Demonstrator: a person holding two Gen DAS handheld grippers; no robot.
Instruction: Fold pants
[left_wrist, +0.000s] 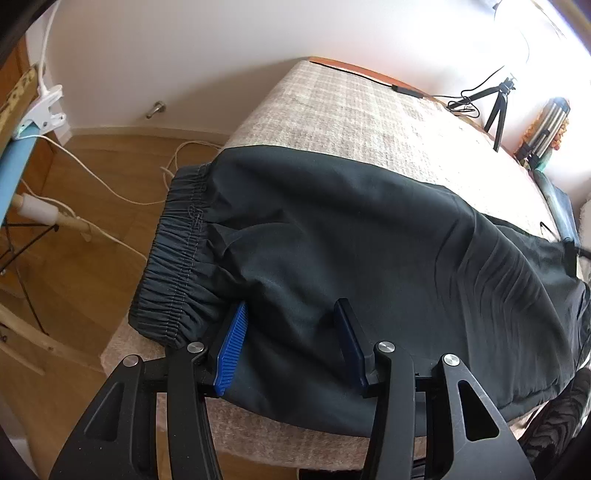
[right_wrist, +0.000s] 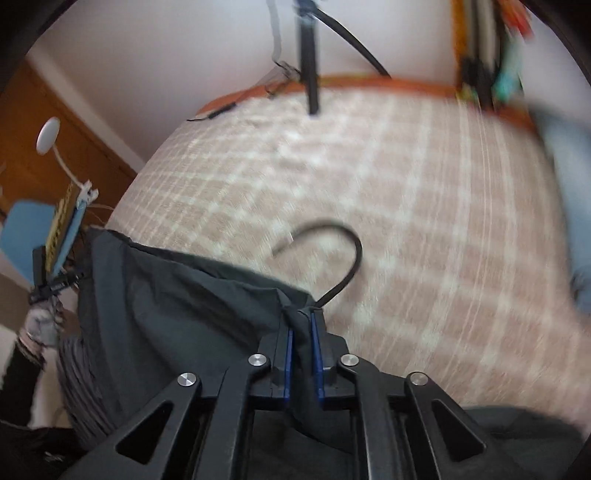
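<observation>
Left claw (left_wrist: 291, 332) wide apart over the pants (left_wrist: 332, 236) beside the waistband; right claw (right_wrist: 303, 325) clamped on their bunched fabric.

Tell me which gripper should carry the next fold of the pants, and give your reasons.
Right, probably. The right gripper is shut on a bunch of the dark pants, so it can carry that end over. The left gripper is open, over the fabric near the waistband, gripping nothing.
</observation>
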